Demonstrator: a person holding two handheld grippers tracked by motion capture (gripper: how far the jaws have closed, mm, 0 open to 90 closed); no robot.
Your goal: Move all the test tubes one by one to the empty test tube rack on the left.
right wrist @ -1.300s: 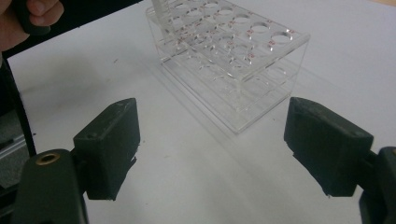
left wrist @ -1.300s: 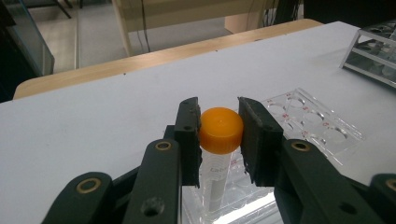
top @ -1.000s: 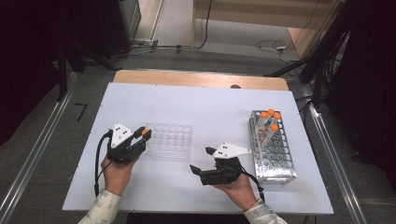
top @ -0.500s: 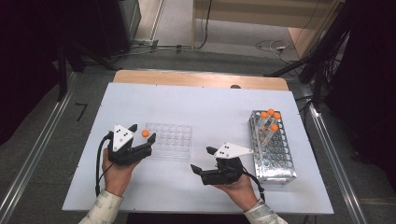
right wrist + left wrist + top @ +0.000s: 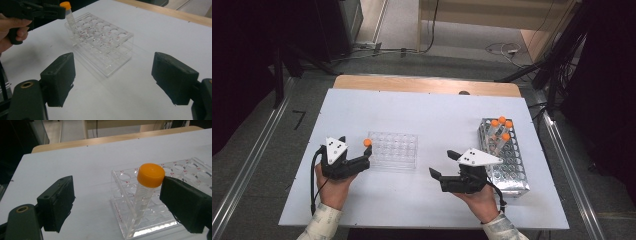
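Left gripper (image 5: 113,202) had just been opening — orange-capped tube (image 5: 146,192) stood in clear rack (image 5: 180,170), centre frame; right gripper (image 5: 112,80) released.

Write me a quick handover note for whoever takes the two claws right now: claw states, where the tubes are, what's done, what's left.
Left claw: jaws have just been opening; the orange-capped tube stands between them, leaning in a corner hole of the clear rack. One pad sits right at the cap, the other well clear.
Right claw: open, holding nothing, aimed at the clear rack.
Metal rack on the right holds four more orange-capped tubes.
Done: one tube moved into the clear rack.
Left, probably: back the left claw off and bring over the others.
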